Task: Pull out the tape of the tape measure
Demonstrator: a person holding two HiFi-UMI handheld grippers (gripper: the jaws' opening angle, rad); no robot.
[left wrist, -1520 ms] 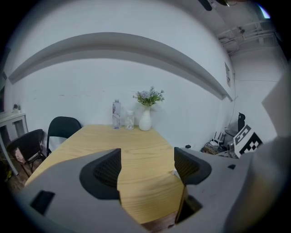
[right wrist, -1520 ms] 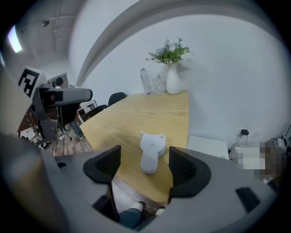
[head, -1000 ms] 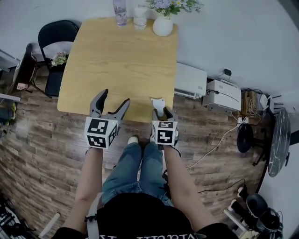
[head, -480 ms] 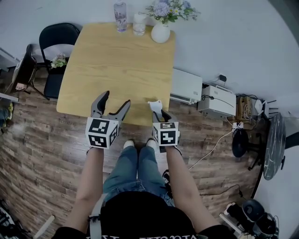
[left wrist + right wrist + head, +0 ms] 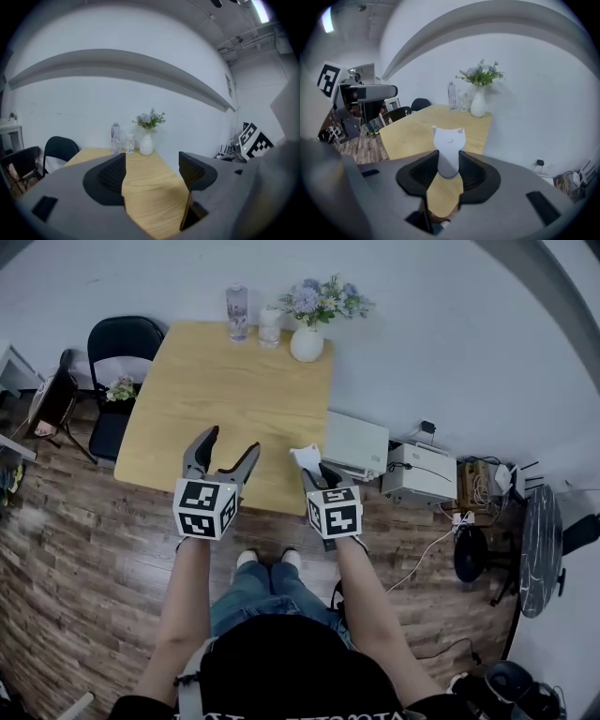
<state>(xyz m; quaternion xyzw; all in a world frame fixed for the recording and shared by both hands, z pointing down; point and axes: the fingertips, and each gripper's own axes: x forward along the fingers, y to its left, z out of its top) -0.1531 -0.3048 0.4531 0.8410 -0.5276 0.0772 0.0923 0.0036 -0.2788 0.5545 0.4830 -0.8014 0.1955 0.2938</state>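
The white tape measure [image 5: 306, 457] is off the wooden table [image 5: 225, 390], above its near right corner. My right gripper [image 5: 314, 470] is shut on it; the jaws have just been closing, with its case between the pads. In the right gripper view the tape measure [image 5: 448, 143] stands up out of the right gripper [image 5: 448, 165], and no tape shows pulled out. My left gripper [image 5: 230, 444] hovers open over the table's near edge, a hand's width left of the tape measure. In the left gripper view the left gripper [image 5: 152, 171] has nothing between its fingers.
At the table's far edge stand a clear bottle [image 5: 237, 312], a glass [image 5: 270, 326] and a white vase of flowers [image 5: 307, 343]. A black chair [image 5: 122, 343] is at the far left corner. White boxes [image 5: 356, 442] and cables lie on the floor to the right.
Both grippers have risen. The right jaws closed on the tape measure, which has come up off the table's near edge with them.
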